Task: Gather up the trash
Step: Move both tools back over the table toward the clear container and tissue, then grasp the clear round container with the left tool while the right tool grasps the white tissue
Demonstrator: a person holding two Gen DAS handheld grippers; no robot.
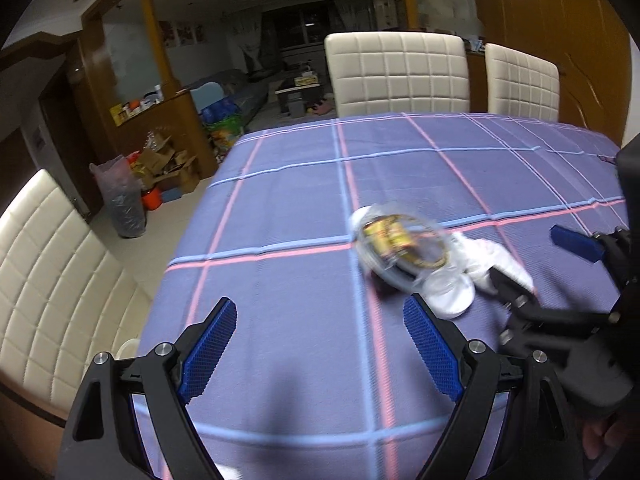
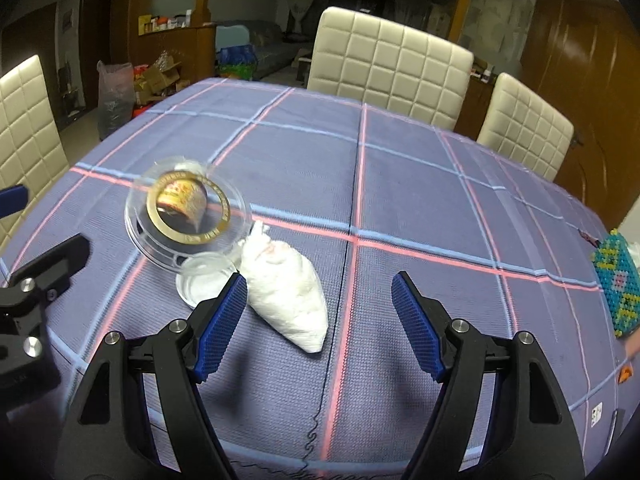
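Observation:
On the purple checked tablecloth (image 2: 400,184) lies a tipped clear plastic container (image 2: 188,212) with a gold-rimmed label inside. A small clear round lid (image 2: 200,280) rests beside it, and a crumpled white tissue (image 2: 288,292) touches both. My right gripper (image 2: 318,284) is open above the tissue, which shows just inside its left finger, untouched. In the left wrist view the container (image 1: 396,248), lid (image 1: 448,292) and tissue (image 1: 496,256) lie ahead to the right. My left gripper (image 1: 320,312) is open over bare cloth with nothing between its fingers. The right gripper (image 1: 524,252) reaches in from the right over the tissue.
Cream padded chairs (image 2: 388,64) stand along the table's far side, and another (image 1: 52,280) at its left end. A beaded blue-green object (image 2: 616,284) sits at the table's right edge. A plastic bag (image 1: 120,200) and cardboard boxes stand on the floor beyond the left corner.

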